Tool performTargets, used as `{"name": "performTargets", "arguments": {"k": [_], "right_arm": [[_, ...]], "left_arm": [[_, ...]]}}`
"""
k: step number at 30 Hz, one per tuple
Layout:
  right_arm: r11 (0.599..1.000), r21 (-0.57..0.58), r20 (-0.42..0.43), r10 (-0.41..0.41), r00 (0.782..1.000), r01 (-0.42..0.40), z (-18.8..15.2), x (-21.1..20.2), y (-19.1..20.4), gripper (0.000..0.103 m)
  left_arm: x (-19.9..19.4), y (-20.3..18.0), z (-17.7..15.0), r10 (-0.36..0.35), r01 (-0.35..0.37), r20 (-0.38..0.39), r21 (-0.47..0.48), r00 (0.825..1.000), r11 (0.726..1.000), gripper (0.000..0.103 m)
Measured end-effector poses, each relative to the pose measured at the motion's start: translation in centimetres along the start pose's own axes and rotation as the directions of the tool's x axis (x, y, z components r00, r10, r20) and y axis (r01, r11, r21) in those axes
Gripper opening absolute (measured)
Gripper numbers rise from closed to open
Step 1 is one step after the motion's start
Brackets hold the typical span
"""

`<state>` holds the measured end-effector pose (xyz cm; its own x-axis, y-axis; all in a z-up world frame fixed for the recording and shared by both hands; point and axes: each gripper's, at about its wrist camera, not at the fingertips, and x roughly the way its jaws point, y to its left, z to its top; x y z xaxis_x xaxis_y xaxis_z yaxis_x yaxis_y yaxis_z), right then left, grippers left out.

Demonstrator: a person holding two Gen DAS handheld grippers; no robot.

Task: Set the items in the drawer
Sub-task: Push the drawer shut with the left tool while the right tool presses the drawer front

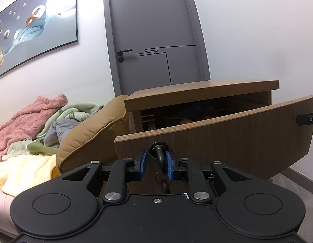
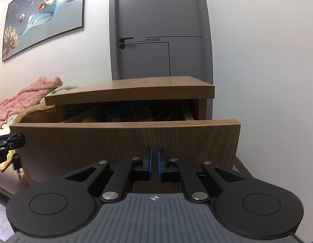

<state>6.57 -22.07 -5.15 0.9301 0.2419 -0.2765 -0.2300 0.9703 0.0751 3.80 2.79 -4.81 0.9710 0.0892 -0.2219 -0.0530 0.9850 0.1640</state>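
White walls meet at a grey door (image 2: pixel 158 30) with a black handle (image 2: pixel 126 38). A framed abstract painting (image 2: pixel 43 14) hangs left, above piled blankets (image 1: pixel 24 121).

Brown wood-grain drawer (image 2: pixel 124 141); grey door (image 2: pixel 156 30); perhaps orange items (image 2: pixel 89 119) inside.

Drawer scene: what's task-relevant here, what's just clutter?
Job:
- drawer front, partly open
- drawer handle with key between left claw fingers
- right claw, nearly closed, empty, at the drawer front
- items inside the drawer, dim

Lying about:
- pink blanket
- tan cushion
- green brush
- grey door
- wall picture
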Motion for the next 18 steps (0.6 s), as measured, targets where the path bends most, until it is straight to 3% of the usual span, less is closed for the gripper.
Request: {"name": "performTargets", "arguments": {"k": [12, 18], "right_arm": [[0.998, 0.063, -0.001, 0.020, 1.000, -0.020, 0.7, 3.5, -1.3, 0.007], [0.995, 0.090, -0.016, 0.033, 0.999, -0.031, 1.3, 5.0, -1.5, 0.007]], "left_arm": [[4.0, -0.1, 0.1, 0.014, -0.014, 0.025, 0.007, 1.000, 1.000, 0.022], [6.0, -0.3, 1.0, 0.023, -0.025, -0.031, -0.049, 0.999, 0.998, 0.021]]}}
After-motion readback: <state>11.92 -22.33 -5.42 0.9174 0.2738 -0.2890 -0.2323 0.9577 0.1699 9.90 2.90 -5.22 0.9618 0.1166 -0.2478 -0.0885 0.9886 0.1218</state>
